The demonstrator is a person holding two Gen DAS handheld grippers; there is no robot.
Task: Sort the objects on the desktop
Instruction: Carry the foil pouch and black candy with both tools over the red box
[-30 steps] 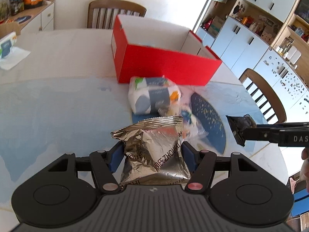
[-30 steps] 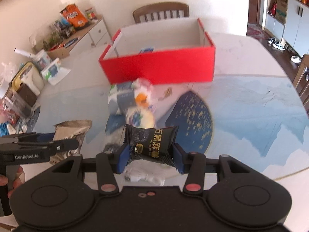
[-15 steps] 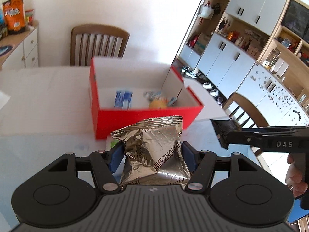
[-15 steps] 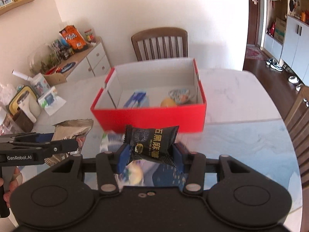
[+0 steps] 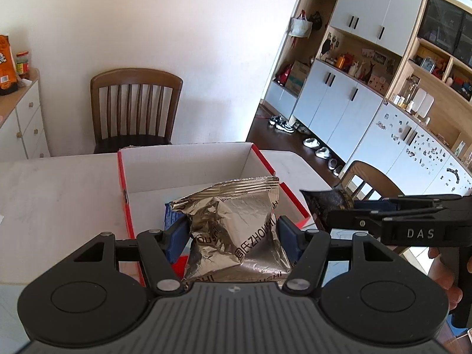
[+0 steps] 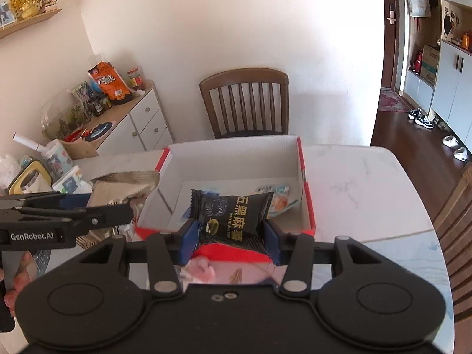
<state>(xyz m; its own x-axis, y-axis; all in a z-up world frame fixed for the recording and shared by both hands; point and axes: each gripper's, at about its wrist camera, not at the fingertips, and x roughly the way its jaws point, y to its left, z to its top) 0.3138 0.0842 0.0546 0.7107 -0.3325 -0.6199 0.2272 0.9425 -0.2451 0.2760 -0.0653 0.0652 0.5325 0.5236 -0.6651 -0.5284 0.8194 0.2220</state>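
Observation:
My left gripper is shut on a crinkled silver foil snack bag, held up above the near wall of the red cardboard box. My right gripper is shut on a small black snack packet with gold lettering, also raised over the near edge of the red box. Each gripper shows in the other's view: the right gripper with its black packet at the right, the left gripper with the silver bag at the left. A blue packet and a pale wrapper lie inside the box.
The white marble table carries the box; a blue patterned mat covers its near part. A wooden chair stands behind the box, another at the right. A white sideboard with snacks lines the left wall. A tissue pack sits at the table's left.
Both grippers have risen and moved forward toward the red box, each keeping hold of its packet. The items on the mat have dropped out of sight below, and the box's inside now shows.

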